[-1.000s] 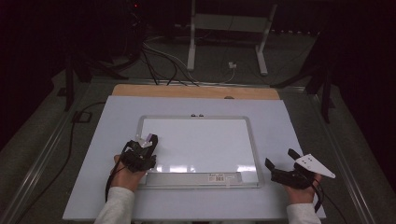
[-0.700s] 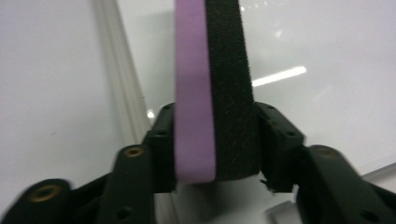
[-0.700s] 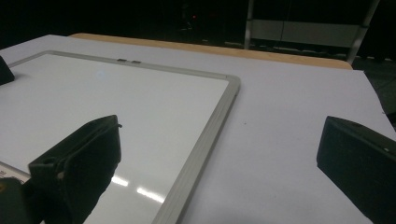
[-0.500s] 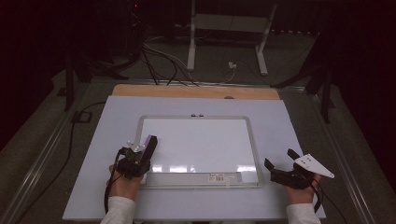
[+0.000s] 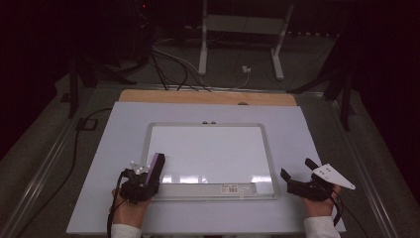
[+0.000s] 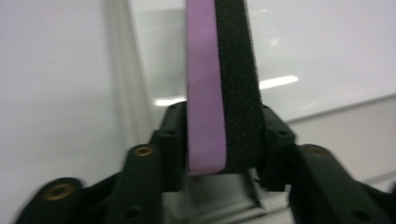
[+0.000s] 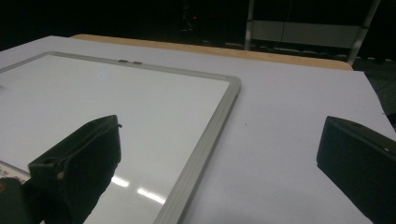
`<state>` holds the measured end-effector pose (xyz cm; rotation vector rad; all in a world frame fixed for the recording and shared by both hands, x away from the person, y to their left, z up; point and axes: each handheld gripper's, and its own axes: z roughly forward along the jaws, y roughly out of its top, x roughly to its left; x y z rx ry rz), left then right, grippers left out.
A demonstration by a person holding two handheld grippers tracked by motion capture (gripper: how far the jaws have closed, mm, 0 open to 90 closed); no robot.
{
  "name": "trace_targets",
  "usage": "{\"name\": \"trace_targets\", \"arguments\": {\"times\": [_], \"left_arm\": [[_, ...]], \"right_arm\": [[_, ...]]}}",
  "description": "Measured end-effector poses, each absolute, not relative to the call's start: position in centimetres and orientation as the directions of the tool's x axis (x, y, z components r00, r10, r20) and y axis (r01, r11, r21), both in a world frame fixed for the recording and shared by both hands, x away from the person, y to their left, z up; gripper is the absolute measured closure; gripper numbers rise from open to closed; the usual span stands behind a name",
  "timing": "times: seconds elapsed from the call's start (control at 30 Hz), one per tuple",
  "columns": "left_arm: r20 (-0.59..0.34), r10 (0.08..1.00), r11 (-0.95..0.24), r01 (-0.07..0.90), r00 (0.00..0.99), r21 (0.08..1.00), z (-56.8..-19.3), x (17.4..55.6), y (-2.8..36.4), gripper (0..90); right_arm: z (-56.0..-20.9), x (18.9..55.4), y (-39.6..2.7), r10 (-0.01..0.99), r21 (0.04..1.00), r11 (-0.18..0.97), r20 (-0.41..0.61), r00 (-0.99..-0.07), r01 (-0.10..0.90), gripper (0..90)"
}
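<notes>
A whiteboard (image 5: 210,148) with a grey frame lies flat in the middle of the white table sheet, its surface blank. My left gripper (image 5: 150,178) is at the board's near left corner, shut on an eraser (image 5: 156,165) with a purple back and black felt. In the left gripper view the eraser (image 6: 219,79) stands on edge between the jaws of the left gripper (image 6: 222,137), above the whiteboard (image 6: 322,46) and its left frame. My right gripper (image 5: 296,168) rests open just right of the board's near right corner. In the right gripper view the right gripper (image 7: 219,126) holds nothing, with the whiteboard (image 7: 116,88) ahead to the left.
The white sheet (image 5: 119,134) covers the table, with a wooden strip (image 5: 208,97) along its far edge. Cables (image 5: 168,64) and the metal legs of a stand (image 5: 203,44) lie on the dark floor beyond. A small label (image 5: 230,188) sits on the board's near frame.
My left gripper has drawn the eraser toward the person and slightly left, down to the board's near left corner. The right gripper has stayed put.
</notes>
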<state>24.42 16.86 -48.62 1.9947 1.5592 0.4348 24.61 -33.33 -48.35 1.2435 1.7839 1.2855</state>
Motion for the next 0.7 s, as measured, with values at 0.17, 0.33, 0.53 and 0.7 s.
{"name": "trace_targets", "arguments": {"times": [0.17, 0.33, 0.53, 0.7], "left_arm": [[-0.161, 0.923, -0.109, 0.638, 0.35, 0.762, -46.7, 23.6, 17.9, 29.3], [-0.103, 0.894, -0.089, 0.397, 0.437, 0.913, -44.2, 23.3, 19.8, 5.8], [-0.057, 0.906, -0.055, 0.249, 0.419, 0.967, -44.3, 23.5, 23.4, 0.8], [-0.069, 0.913, -0.04, 0.257, 0.402, 0.966, -45.2, 23.4, 24.6, 0.7]], "right_arm": [[-48.4, 24.6, -33.3, 0.921, 0.938, 0.091, 0.048, -0.386, 0.335, 0.1], [-48.1, 24.1, -33.2, 0.912, 0.945, 0.091, 0.048, -0.408, 0.315, 0.1], [-47.8, 23.4, -33.0, 0.893, 0.953, 0.104, 0.037, -0.448, 0.285, 0.1], [-47.7, 23.3, -32.7, 0.889, 0.955, 0.115, 0.025, -0.458, 0.274, 0.0]]}}
